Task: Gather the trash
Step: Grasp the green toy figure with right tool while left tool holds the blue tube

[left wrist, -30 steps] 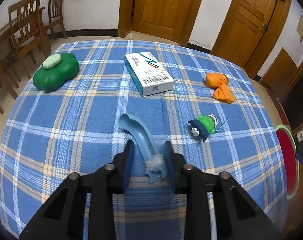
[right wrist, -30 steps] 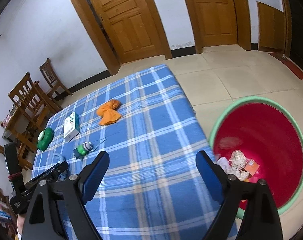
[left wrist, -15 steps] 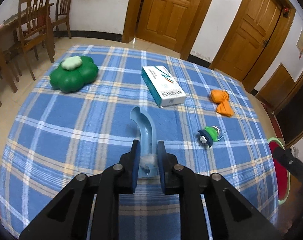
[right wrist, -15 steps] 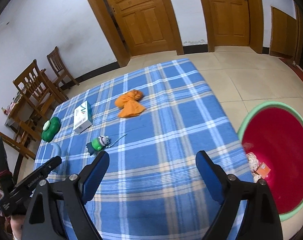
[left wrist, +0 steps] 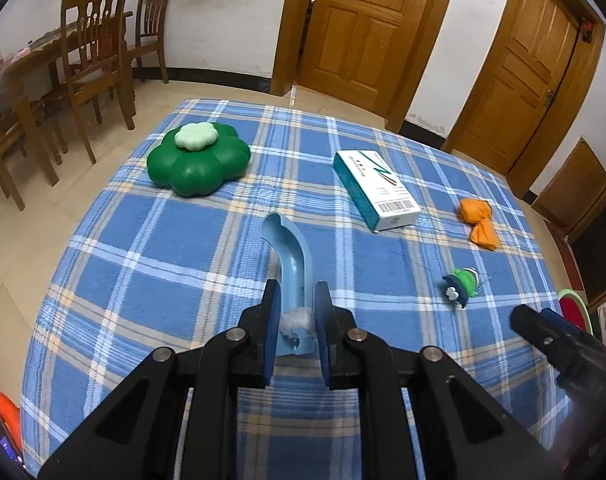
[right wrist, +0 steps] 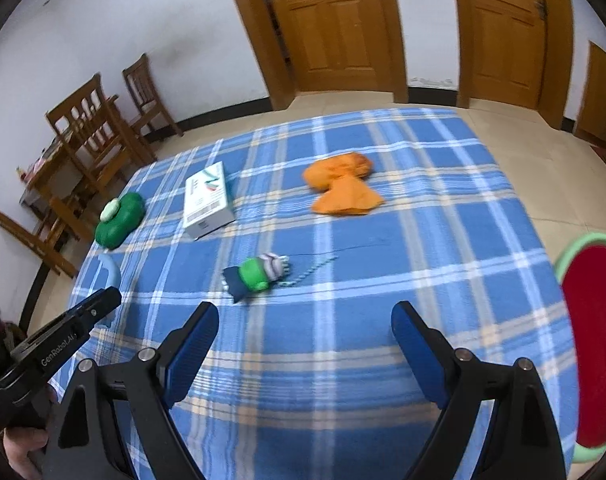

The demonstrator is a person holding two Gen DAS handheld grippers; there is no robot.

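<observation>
**Left gripper clamped on the blue scoop, right gripper wide apart**

My left gripper (left wrist: 296, 332) is closed on the near end of a curved light-blue plastic scoop (left wrist: 289, 250), its pads pressing both sides. A small white wad (left wrist: 297, 319) sits in the scoop right between the pads. The scoop's far end curves away over the blue checked tablecloth (left wrist: 143, 264).

My right gripper (right wrist: 303, 344) has its jaws wide apart with nothing between them, above the near part of the cloth. Just beyond it lies a small green and navy toy (right wrist: 251, 276) with a beaded string. Farther off lies an orange cloth bundle (right wrist: 343, 188), and to the left a white and teal box (right wrist: 207, 200) and a green flower-shaped cushion (right wrist: 119, 220).

The red bin (right wrist: 595, 360) with a green rim stands on the floor at the table's right edge.
</observation>
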